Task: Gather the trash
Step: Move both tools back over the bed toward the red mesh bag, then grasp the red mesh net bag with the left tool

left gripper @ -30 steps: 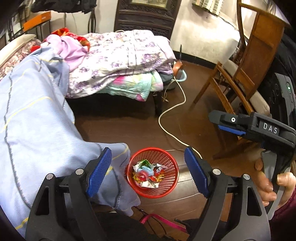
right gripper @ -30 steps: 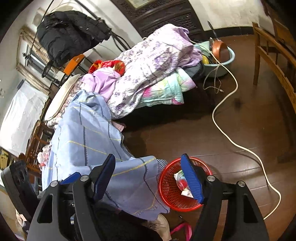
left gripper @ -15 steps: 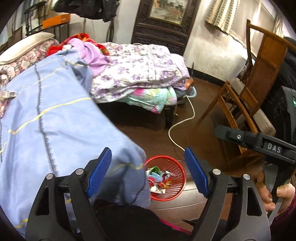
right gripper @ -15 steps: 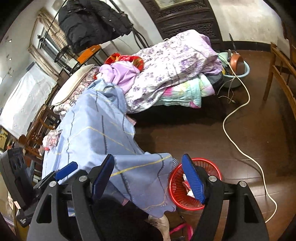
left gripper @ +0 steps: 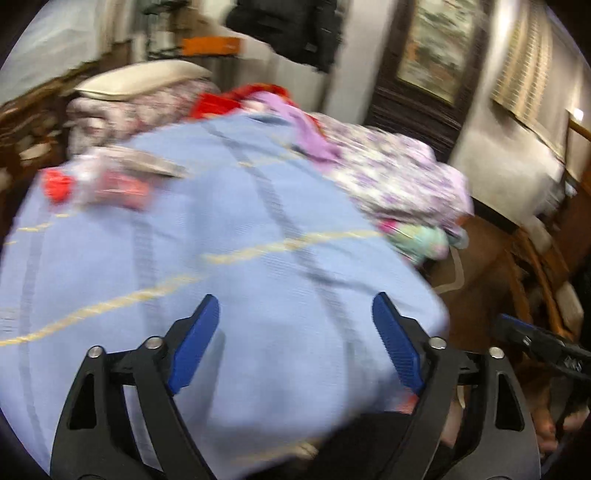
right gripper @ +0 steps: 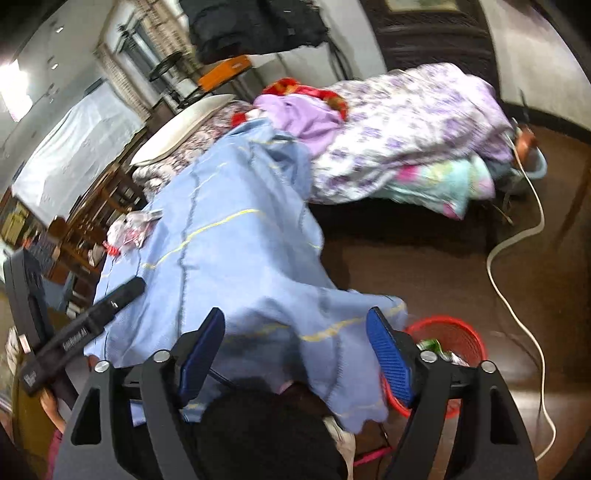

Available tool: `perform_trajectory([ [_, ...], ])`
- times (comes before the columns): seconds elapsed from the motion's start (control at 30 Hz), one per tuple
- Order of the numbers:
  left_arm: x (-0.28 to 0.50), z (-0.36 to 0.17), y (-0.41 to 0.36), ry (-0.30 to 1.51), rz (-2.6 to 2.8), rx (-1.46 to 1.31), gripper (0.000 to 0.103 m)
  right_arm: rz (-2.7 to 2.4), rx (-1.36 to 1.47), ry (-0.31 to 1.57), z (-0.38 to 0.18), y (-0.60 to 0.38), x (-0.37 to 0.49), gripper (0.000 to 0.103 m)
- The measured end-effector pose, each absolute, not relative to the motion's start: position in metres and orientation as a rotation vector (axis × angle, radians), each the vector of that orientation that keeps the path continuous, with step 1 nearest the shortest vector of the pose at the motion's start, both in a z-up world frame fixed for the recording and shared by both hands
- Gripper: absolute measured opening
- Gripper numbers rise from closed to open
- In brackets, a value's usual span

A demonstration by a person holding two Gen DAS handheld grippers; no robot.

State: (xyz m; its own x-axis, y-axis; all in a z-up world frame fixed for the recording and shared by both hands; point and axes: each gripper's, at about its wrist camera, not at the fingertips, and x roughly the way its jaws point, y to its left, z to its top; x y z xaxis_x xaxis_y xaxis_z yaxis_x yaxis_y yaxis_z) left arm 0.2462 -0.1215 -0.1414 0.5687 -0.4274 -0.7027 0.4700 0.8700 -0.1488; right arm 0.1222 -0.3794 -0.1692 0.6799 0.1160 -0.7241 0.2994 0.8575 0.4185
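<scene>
Two grippers, left gripper (left gripper: pixel 295 341) and right gripper (right gripper: pixel 297 354), spread, above blue blanket (right gripper: pixel 236 254)

Blue cloth (right gripper: pixel 236 251) carries wrappers (right gripper: pixel 129 230); basket (right gripper: pixel 461 332) on floor (right gripper: pixel 443 280)

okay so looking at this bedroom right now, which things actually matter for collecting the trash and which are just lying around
Belongs to the job:
- red basket, on the floor, wrappers already inside
- crumpled wrappers on the blue blanket
- left gripper and right gripper, both open and empty

Just lying about:
- floral quilt
- cream pillow
- white cable on the floor
- black jacket, hanging
</scene>
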Motion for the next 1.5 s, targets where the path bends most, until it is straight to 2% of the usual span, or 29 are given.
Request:
perform_trajectory([
  [0.33, 0.311, -0.136, -0.003, 0.763, -0.208, -0.001, 0.087, -0.030, 0.265, 0.655, -0.166, -0.268, 0.194, 0.086],
  [0.5, 0.354, -0.123, 0.042, 0.740, -0.078, -0.043, 0.089, -0.029, 0.151, 0.633, -0.172, -0.240, 0.210, 0.086],
  [0.63, 0.410, -0.122, 0.077, 0.781, -0.034, -0.186, 0.089, -0.023, 0.162, 0.630, -0.172, -0.241, 0.211, 0.088],
  [0.77, 0.457, -0.131, 0.087, 0.800, 0.020, -0.274, 0.089, -0.015, 0.198, 0.690, -0.180, -0.245, 0.222, 0.088],
  [0.9, 0.490, -0.145, 0.074, 0.789, 0.084, -0.224, 0.089, -0.007, 0.191, 0.692, -0.181, -0.242, 0.223, 0.088],
  [1.13, 0.490, -0.152, 0.091, 0.735, 0.084, -0.300, 0.088, -0.010, 0.183, 0.693, -0.182, -0.241, 0.223, 0.090],
  [1.17, 0.489, -0.152, 0.092, 0.736, 0.076, -0.296, 0.081, -0.012, 0.177, 0.695, -0.183, -0.240, 0.224, 0.090],
  [1.2, 0.491, -0.153, 0.091, 0.749, 0.055, -0.295, 0.067, -0.015, 0.172, 0.697, -0.183, -0.238, 0.224, 0.091],
  [1.23, 0.493, -0.156, 0.088, 0.771, 0.030, -0.290, 0.058, -0.018, 0.168, 0.698, -0.183, -0.237, 0.224, 0.091],
  [1.27, 0.495, -0.157, 0.087, 0.787, 0.011, -0.287, 0.040, -0.018, 0.168, 0.699, -0.183, -0.238, 0.225, 0.091],
  [1.37, 0.489, -0.155, 0.078, 0.787, -0.029, -0.244, 0.033, -0.016, 0.172, 0.696, -0.182, -0.238, 0.225, 0.091],
  [1.5, 0.446, -0.148, 0.068, 0.746, -0.067, -0.184, 0.032, -0.016, 0.172, 0.696, -0.182, -0.238, 0.225, 0.091],
])
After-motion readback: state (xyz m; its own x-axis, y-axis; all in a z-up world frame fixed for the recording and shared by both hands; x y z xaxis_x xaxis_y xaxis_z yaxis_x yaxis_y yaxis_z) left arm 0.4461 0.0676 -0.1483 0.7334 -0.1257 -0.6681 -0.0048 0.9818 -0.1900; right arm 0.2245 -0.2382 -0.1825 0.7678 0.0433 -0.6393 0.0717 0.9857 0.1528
